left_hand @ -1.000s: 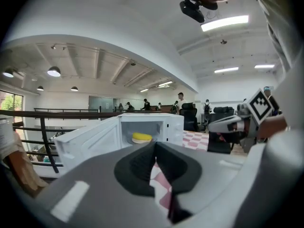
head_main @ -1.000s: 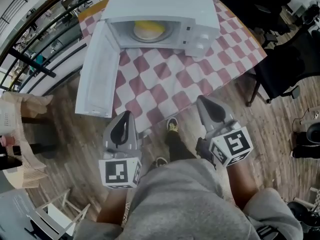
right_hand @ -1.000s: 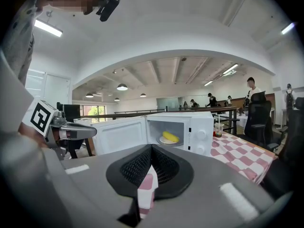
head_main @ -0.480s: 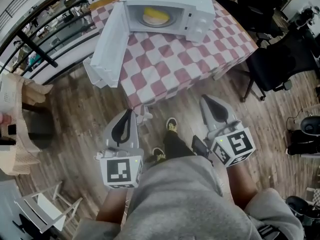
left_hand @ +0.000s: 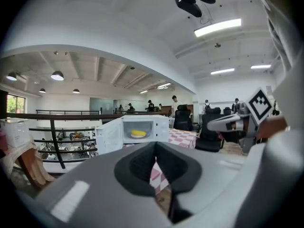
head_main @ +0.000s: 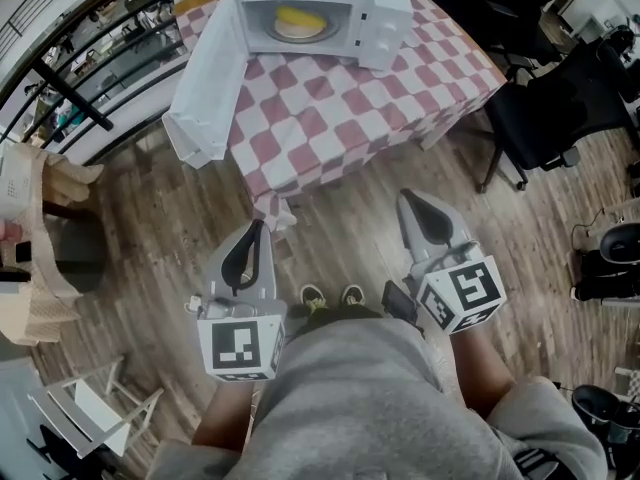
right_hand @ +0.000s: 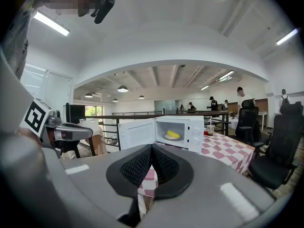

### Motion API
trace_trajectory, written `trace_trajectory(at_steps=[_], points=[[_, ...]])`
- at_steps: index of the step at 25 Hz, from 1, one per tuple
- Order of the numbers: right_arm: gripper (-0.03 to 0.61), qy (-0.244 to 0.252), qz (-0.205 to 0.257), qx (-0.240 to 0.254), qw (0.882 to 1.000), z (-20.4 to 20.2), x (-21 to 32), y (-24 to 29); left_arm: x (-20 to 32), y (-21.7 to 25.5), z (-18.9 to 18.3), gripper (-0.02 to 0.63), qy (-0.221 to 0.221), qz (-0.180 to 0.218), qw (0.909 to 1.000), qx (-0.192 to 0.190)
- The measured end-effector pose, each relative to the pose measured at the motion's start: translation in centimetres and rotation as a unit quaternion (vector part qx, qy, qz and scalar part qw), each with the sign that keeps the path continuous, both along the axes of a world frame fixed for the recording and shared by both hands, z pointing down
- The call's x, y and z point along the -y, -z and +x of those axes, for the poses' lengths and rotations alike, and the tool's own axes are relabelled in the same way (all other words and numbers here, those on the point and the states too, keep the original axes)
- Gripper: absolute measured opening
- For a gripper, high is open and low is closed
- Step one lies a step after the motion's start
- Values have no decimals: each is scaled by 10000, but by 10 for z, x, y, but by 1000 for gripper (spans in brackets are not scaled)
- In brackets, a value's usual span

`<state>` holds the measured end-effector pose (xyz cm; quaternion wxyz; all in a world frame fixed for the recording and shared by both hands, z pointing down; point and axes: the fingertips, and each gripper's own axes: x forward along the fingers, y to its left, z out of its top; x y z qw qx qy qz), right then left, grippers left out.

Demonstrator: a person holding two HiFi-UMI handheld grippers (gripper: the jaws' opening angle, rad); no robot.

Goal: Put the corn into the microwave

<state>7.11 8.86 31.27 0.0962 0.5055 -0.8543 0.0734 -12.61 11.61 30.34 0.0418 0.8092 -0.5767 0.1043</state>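
Note:
The yellow corn lies on a plate inside the white microwave, whose door hangs wide open to the left. The microwave stands on a table with a red-and-white checked cloth. My left gripper and right gripper are both shut and hold nothing, low over the wooden floor, well short of the table. The corn shows far off in the left gripper view, and the corn likewise in the right gripper view.
A black office chair stands right of the table. A black railing runs along the left, with a wicker-like stand below it. A cup with a straw sits beside the microwave. People stand far back in the hall.
The table and microwave have slid up and away in the head view: I have backed off from them. Both grippers stay shut and empty, side by side.

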Motion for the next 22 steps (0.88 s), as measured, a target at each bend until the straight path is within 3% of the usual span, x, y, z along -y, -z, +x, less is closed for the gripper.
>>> trace_trajectory(at_steps=[8, 22], points=[[-2, -180, -41, 135, 9997, 20, -14, 0, -10, -1, 25, 9, -169, -39, 9998, -115], [-2, -85, 64, 108, 9999, 7, -11, 3, -7, -4, 20, 9, -206, -92, 9997, -66]])
